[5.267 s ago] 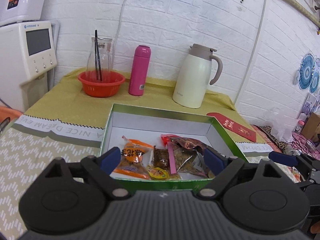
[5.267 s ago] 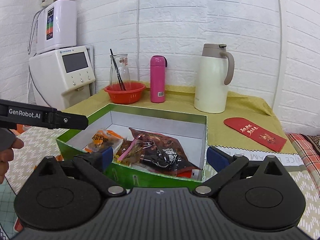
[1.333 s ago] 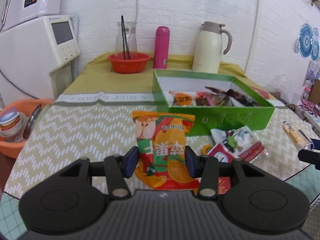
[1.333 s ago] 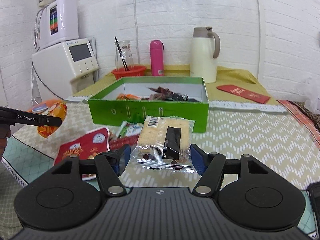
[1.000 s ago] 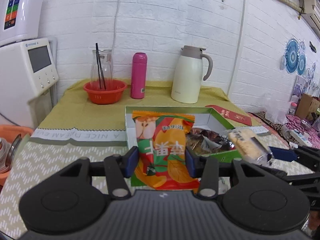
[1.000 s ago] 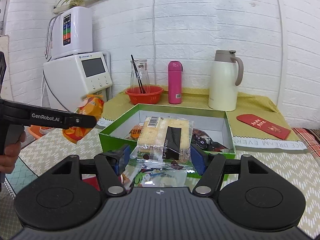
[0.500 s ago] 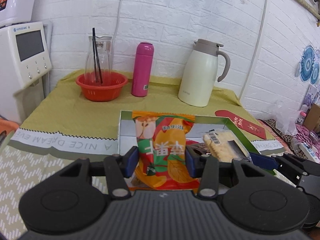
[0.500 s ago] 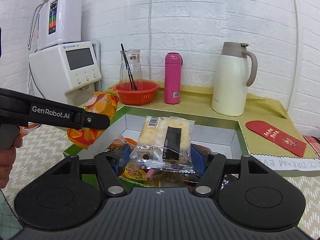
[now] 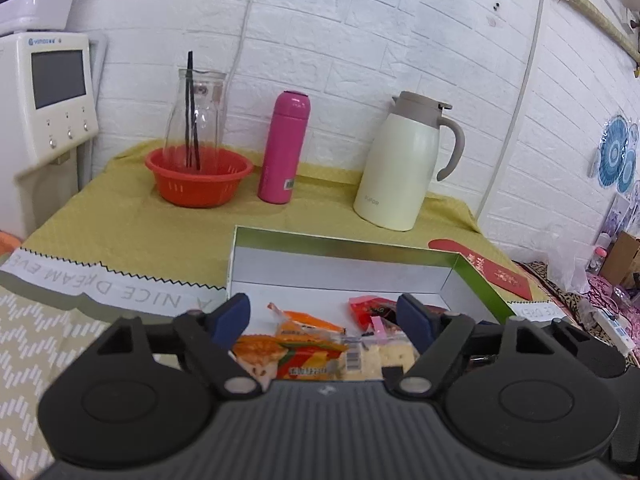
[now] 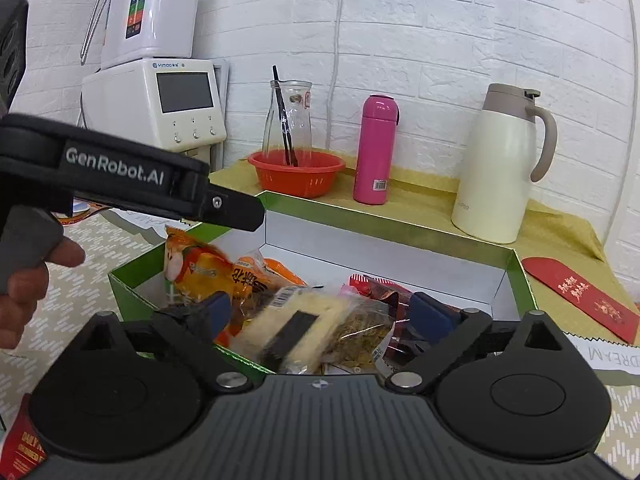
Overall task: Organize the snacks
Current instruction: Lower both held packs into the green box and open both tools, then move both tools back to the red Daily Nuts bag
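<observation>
Green box (image 10: 518, 270) holds the snacks. Left gripper (image 9: 324, 322) wide open, empty, over the orange bag (image 10: 200, 266) at box 9 o'clock. Right gripper (image 10: 320, 314) wide open, empty; cracker pack (image 10: 308, 320) lying between its fingers, on the pile.

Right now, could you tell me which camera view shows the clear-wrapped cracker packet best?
The right wrist view: the cracker packet lies in the green box between the open fingers of the right gripper, wrapper and barcode visible. The left wrist view shows only a pale strip of it above the left gripper body.
</observation>
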Tool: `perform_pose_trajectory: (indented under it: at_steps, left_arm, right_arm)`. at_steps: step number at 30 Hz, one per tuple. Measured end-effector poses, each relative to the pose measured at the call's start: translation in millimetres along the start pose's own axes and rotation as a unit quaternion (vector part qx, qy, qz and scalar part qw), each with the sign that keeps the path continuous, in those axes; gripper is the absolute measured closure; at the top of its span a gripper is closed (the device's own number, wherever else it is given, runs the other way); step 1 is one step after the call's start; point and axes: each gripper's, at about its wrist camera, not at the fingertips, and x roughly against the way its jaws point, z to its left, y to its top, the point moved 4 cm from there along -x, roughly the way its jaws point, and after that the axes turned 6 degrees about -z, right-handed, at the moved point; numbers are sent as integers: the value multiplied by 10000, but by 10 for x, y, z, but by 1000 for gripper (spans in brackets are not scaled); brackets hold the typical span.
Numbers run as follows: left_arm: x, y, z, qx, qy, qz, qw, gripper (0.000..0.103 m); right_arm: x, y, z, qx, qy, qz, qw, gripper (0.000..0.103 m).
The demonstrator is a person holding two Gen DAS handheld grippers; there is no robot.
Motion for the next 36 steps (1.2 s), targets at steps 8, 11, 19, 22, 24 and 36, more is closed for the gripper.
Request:
perform_pose_trajectory:
  at_steps: [8,11,19,22,24,36]
  left_arm:
    - [226,20,-73,-191,401,-227,9988,1]
    - [358,40,-119,-308,434,-325,9981,1]
    - [770,35,-250,-414,342,-304,9981,1]
    - [931,17,-297,-419,267,-313,9983,1]
    - [1037,-6,-314,-419,164,-309,9985,1]
    - [1134,-548,79,-413,-295,842,9952,1]
  right_arm:
    - [138,45,-9,-12,-101,-42,9999,0]
    - [257,84,7,-29,-82,-132,9999,0]
    - [657,154,116,9,10,-332,9994,0]
    - [812,145,154,25,-22,-344,9994,0]
    - [912,131,177,13,13,-353,9994,0]
    - [1475,-413,427,-508,167,353,9979,0]
